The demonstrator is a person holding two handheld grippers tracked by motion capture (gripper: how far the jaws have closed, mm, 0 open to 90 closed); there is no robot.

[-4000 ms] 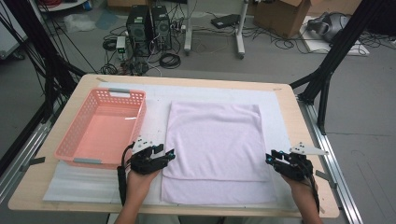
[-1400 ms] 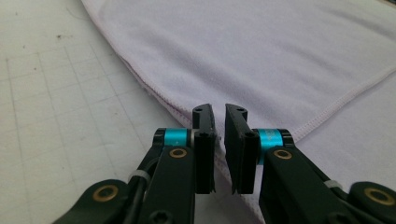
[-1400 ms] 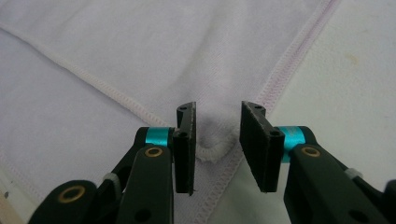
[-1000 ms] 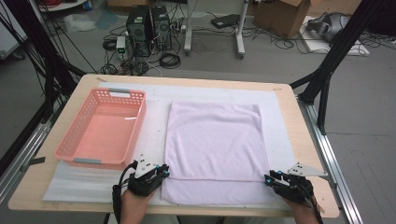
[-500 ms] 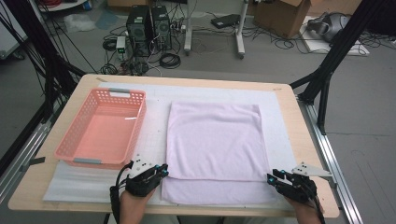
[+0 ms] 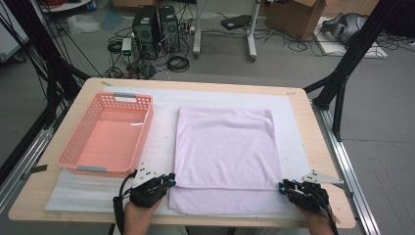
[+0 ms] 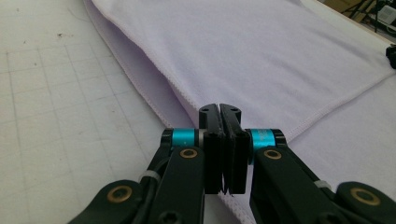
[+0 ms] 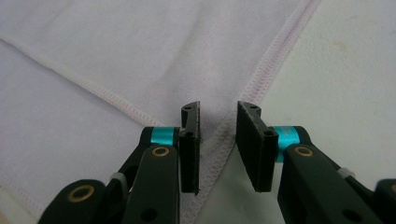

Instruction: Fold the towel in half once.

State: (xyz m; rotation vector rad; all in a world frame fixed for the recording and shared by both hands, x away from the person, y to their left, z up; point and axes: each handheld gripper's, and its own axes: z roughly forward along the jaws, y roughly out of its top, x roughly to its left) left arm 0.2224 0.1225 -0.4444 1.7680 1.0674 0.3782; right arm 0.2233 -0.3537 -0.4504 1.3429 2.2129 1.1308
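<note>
Towel (image 6: 222, 147) lies folded on the matted table (image 6: 313, 147); basket (image 6: 105, 134) apparently empty. Left gripper (image 6: 169, 180) clamps its hem; right gripper (image 6: 283, 186), closing, straddles the edge.

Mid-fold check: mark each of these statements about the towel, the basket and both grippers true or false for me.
1. The left gripper is shut at the towel's edge. True.
2. The right gripper has fully clamped the towel. False: a gap remains between its fingers, which have just been closing.
3. The pink basket holds a towel. False: it lies empty.
4. The towel lies folded, its lower layer showing at the near edge. True.
</note>
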